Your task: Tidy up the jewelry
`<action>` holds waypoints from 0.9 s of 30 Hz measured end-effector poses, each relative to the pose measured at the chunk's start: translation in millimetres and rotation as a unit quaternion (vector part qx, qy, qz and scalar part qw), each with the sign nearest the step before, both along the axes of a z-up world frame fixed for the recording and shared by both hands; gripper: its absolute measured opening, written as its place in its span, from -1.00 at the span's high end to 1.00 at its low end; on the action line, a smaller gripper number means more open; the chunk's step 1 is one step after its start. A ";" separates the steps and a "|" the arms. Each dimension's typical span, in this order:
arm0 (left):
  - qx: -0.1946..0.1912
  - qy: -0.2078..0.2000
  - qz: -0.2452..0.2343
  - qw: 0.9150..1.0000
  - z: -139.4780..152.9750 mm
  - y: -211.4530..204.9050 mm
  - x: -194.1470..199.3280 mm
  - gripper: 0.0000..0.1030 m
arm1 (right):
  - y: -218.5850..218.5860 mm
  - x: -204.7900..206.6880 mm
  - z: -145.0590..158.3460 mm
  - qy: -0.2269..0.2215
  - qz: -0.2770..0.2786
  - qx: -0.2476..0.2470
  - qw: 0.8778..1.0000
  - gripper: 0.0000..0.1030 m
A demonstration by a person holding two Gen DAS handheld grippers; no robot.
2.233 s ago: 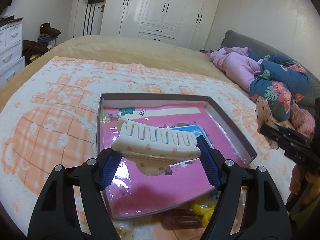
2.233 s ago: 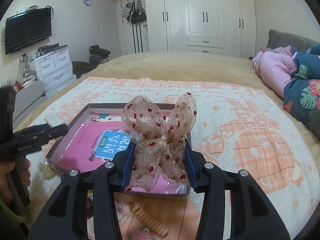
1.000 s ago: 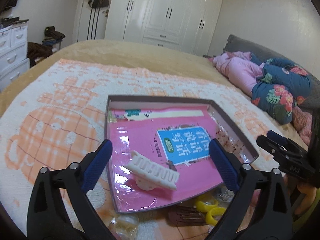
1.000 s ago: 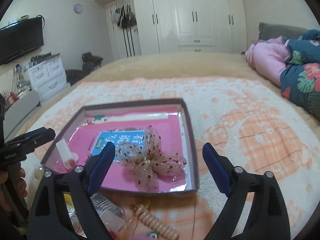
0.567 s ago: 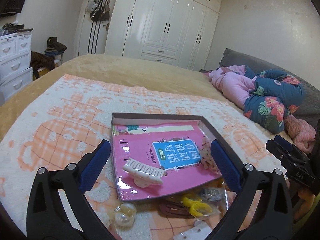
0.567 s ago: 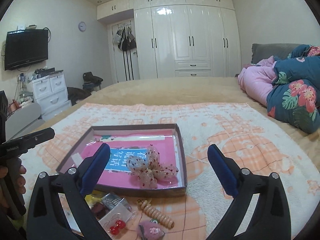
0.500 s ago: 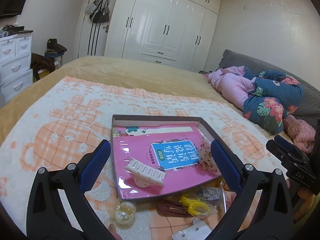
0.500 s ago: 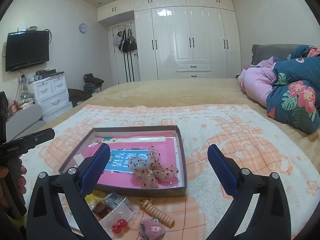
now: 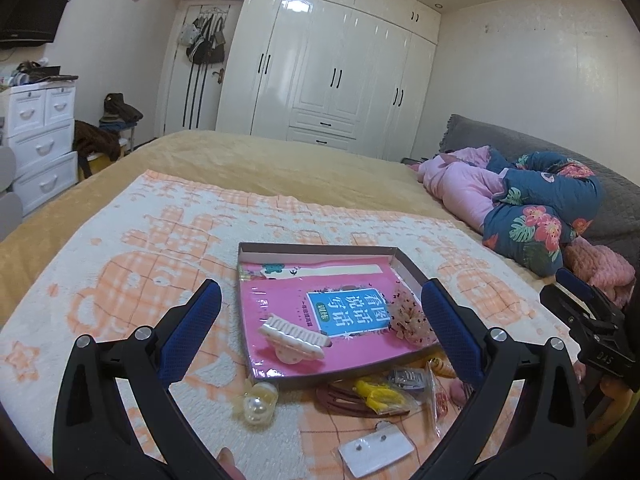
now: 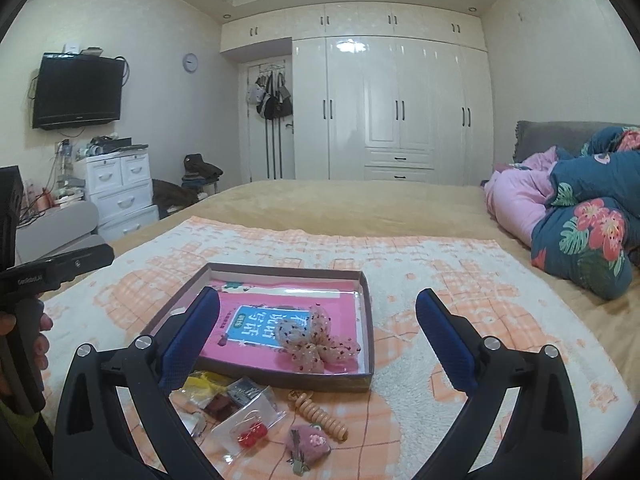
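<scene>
bedding with an orange-checked blanket [image 9: 160, 248] fills the frame. at centre, the tray [image 9: 408, 266] holds the white claw clip [image 9: 294, 340] and sequined bow [image 10: 316, 338]; loose pieces [image 10: 248, 412] remain below. left gripper [image 9: 320, 330] and right gripper [image 10: 318, 334] are held wide apart, empty.

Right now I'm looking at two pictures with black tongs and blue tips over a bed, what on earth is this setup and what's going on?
Those tongs are hand-held grippers, one per hand, each with a camera looking out along its own fingers. One picture is from the left gripper, the other from the right gripper. Both are open and hold nothing. On the blanket lies a shallow tray with a pink book in it. A cream hair claw and a sheer dotted bow rest inside. In front of the tray, loose pieces wait: a pearl hair tie, a beige coil hair tie, red earrings in a packet and a pink clip.
</scene>
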State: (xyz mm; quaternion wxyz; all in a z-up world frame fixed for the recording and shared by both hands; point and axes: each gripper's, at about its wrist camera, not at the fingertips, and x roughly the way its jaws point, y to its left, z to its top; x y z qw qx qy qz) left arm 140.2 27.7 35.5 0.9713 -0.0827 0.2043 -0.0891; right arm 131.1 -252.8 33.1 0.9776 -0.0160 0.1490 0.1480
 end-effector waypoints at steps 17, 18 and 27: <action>0.009 -0.008 -0.002 1.000 2.3 -2.0 -28.3 -0.78 | 3.7 -31.6 -1.1 -0.001 0.025 -0.021 0.999 -0.88; 0.010 -0.008 -0.003 1.000 1.7 -2.0 -29.7 -0.78 | 4.0 -33.8 -2.5 0.001 0.026 -0.023 0.999 -0.88; 0.018 0.008 -0.012 1.000 -6.7 -5.1 -39.2 -0.78 | 7.5 -46.5 -19.7 0.026 0.041 -0.041 0.998 -0.88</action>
